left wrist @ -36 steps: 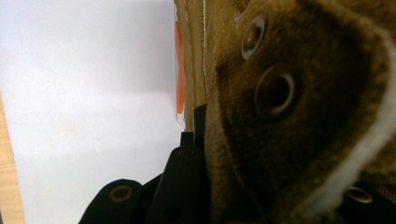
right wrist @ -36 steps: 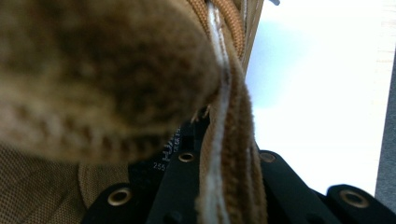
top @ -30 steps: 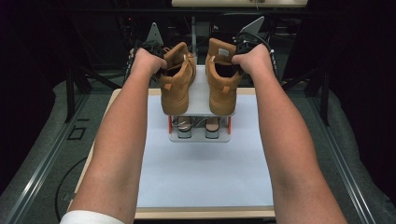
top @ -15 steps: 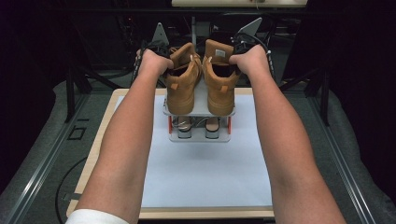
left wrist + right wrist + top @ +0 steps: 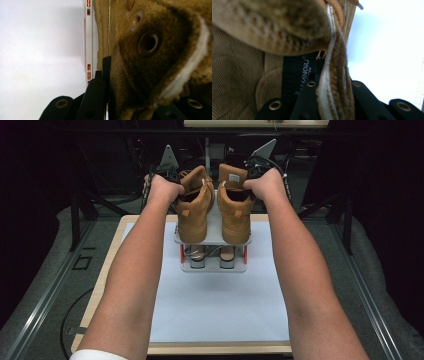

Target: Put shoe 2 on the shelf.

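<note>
Two tan suede boots stand on the top shelf of a small grey shoe rack (image 5: 214,238) at the far middle of the table. My left gripper (image 5: 161,179) is shut on the collar of the left boot (image 5: 194,210); in the left gripper view its black jaws pinch the suede collar (image 5: 140,62) beside the eyelets. My right gripper (image 5: 260,170) is shut on the collar of the right boot (image 5: 233,207); in the right gripper view the jaws clamp the collar edge (image 5: 332,82), with the boot's lining and size label (image 5: 304,72) behind.
The rack stands on a white mat (image 5: 215,310) over a wooden table top (image 5: 107,270). Sandals (image 5: 213,255) sit on the rack's lower shelf. Black stands and cables crowd the far side behind the rack.
Both boots have come down and toward the rack's top shelf, held by the grippers. The hands moved slightly closer together and lower.
</note>
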Motion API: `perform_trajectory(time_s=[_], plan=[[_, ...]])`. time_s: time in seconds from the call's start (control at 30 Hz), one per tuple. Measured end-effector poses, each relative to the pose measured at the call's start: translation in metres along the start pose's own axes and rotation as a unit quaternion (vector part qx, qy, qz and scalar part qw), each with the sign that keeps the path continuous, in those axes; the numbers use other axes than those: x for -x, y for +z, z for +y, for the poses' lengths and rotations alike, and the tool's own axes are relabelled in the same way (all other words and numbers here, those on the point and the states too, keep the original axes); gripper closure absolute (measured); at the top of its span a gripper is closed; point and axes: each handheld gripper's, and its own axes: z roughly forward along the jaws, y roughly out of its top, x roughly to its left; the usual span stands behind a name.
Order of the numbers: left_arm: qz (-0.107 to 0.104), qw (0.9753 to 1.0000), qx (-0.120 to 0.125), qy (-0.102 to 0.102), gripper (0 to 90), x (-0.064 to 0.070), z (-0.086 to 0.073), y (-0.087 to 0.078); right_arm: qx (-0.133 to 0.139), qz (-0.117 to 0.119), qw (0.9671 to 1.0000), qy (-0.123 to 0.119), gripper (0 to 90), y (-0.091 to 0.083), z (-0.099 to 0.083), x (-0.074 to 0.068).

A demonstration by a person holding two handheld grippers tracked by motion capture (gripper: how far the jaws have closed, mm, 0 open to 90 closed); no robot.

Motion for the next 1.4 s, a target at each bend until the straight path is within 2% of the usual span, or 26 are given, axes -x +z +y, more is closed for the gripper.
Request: perform_trajectory(time_s=[0.3, 0.5, 0.9, 1.0, 1.03, 1.1, 1.17, 1.33, 1.4], plan=[[-0.001, 0.9999, 0.007, 0.014, 80.7, 0.003, 0.000, 0.000, -0.001, 0.006, 1.0000, -0.001, 83.2, 0.000, 0.000, 0.001], [-0.003, 0.9996, 0.012, 0.025, 77.5, 0.005, 0.001, -0.001, 0.011, 0.015, 0.9998, -0.004, 79.9, 0.000, 0.000, 0.004], [-0.002, 0.9993, 0.024, 0.029, 73.7, 0.007, -0.001, -0.004, 0.024, 0.022, 0.9993, -0.016, 71.6, -0.005, -0.001, 0.003], [-0.013, 0.9990, 0.031, 0.029, 68.8, 0.007, -0.001, -0.005, 0.032, 0.029, 0.9989, -0.018, 66.4, -0.005, -0.002, 0.004], [-0.016, 0.9989, 0.034, 0.028, 64.2, 0.006, -0.002, -0.006, 0.038, 0.033, 0.9985, -0.021, 61.5, -0.006, -0.002, 0.004], [-0.017, 0.9988, 0.035, 0.029, 62.6, 0.005, -0.002, -0.006, 0.040, 0.032, 0.9985, -0.020, 61.0, -0.006, -0.003, 0.005], [-0.016, 0.9987, 0.039, 0.029, 58.0, 0.003, -0.003, -0.008, 0.040, 0.034, 0.9983, -0.023, 56.7, -0.006, -0.005, 0.007], [-0.011, 0.9982, 0.051, 0.030, 54.7, 0.004, -0.004, -0.015, 0.041, 0.032, 0.9983, -0.026, 55.5, -0.011, -0.007, 0.007], [-0.011, 0.9976, 0.059, 0.034, 53.7, 0.005, -0.006, -0.023, 0.054, 0.032, 0.9977, -0.025, 54.9, -0.016, -0.010, 0.007]])
